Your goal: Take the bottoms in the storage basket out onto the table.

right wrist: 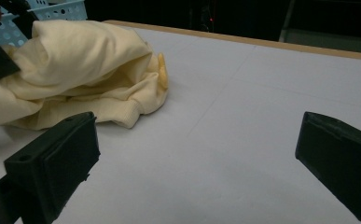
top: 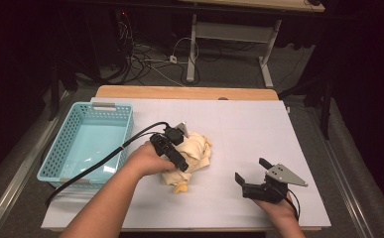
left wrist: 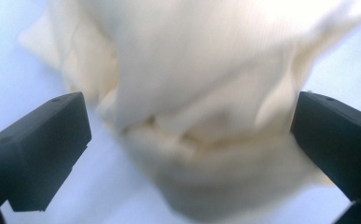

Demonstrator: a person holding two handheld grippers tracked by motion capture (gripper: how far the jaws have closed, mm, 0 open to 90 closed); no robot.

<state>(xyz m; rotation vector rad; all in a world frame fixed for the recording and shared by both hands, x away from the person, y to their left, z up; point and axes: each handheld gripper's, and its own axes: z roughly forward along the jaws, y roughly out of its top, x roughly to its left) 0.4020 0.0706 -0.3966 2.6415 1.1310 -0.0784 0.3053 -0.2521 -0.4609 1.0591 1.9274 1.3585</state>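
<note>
Garment, cream-yellow [top: 193,153]: a knit piece with a ribbed hem, probably a sweatshirt, though it is too crumpled to be sure. Lies bunched in a heap on the white table cover [top: 239,129], a little left of the middle, just beside the basket. A small darker yellow bit shows at the near edge of the heap.

Left gripper [top: 177,148]: held in the person's left hand [top: 142,159], pressed down onto the top of the heap. In the left gripper view its two black jaws stand wide apart, one at each side of the cloth [left wrist: 201,102], which bulges between them close to the lens and out of focus. Neither jaw has closed on the fabric. A black cable [top: 105,158] trails from it across the basket's near right corner and off the table's front edge.

Right gripper [top: 251,173]: held in the right hand [top: 279,210] at the front right of the table, well apart from the garment. Jaws spread wide with nothing between them; grey three-cornered plate on top. In the right gripper view the jaws frame bare white cover [right wrist: 243,140], with the garment [right wrist: 80,74] farther off at upper left.

Basket, light blue plastic [top: 122,121]: rectangular, perforated walls, on the left part of the table, holding nothing.

Table: wooden edge [top: 184,92] shows along the far side beyond the white cover.

Background: another table's white legs [top: 229,49] and loose cables on the grey floor.
</note>
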